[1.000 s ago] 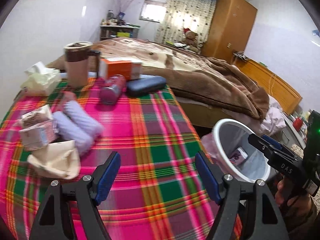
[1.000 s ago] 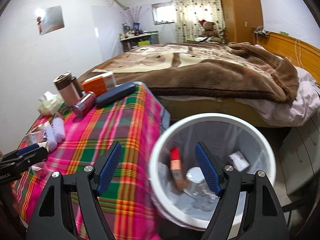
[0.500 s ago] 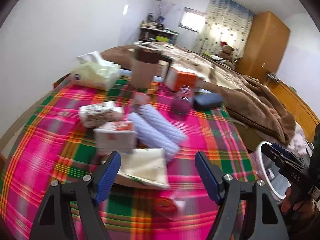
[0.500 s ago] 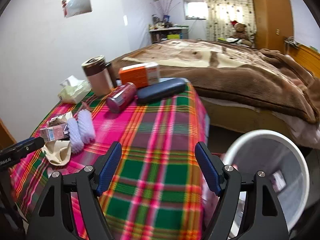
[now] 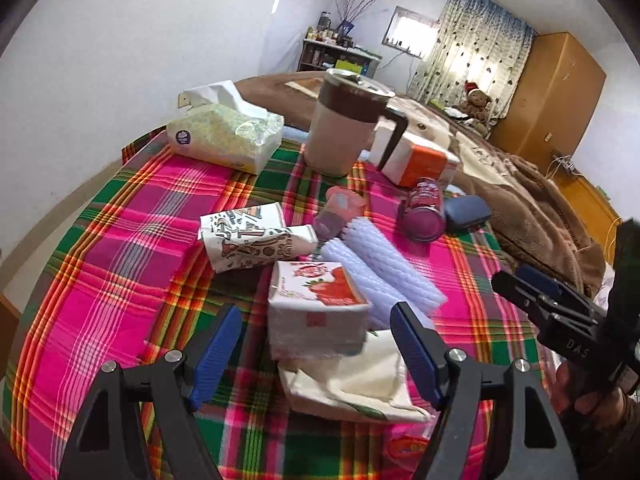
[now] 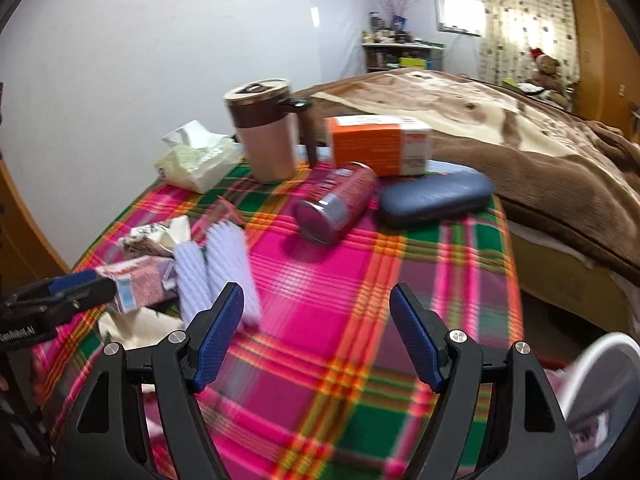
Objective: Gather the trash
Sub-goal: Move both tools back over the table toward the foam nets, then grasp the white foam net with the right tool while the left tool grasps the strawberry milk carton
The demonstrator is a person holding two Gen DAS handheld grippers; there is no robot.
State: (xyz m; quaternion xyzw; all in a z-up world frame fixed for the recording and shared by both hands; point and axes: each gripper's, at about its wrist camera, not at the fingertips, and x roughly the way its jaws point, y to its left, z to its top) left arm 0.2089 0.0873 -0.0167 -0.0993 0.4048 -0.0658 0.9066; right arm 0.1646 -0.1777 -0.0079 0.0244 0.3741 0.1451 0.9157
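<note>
Right now both grippers hang over the plaid tablecloth (image 5: pixel 132 248), angled down twd it, neither touching anything.

Left gripper (image 5: pixel 316 354): jaws wide, nothing pinched. Between its blue pads sits the strawberry carton (image 5: pixel 320 312), w/ gaps on both sides, so not gripped. Landmark = that carton. Just beyond it: two lilac foam rolls (image 5: pixel 384 272) lying side by side, touching its far-right edge. Beyond-left of carton: patterned paper pack (image 5: pixel 252 240). Under/near side of carton: flat cream paper bag (image 5: pixel 360 384). Further past carton: pink cup (image 5: pixel 340 212) on its side, red can (image 5: pixel 424 212) on its side, navy case (image 5: pixel 468 212), orange box (image 5: pixel 420 160), brown-lidded mug (image 5: pixel 344 128) upright, tissue pack (image 5: pixel 228 136) off to far left.

Right gripper (image 6: pixel 316 344): jaws wide, empty, only cloth btwn pads; frame blurred. It sits right of the carton in left-wrist view, w/ a hand (image 5: pixel 576 396) around its grip at the frame's lower right edge. From its own cam the carton (image 6: pixel 136 284) is at left, beside the left gripper's tip, foam rolls just right of it, can further back.

White bin (image 6: pixel 600 364): off the cloth's edge, well right of carton; contents too blurred to tell.
</note>
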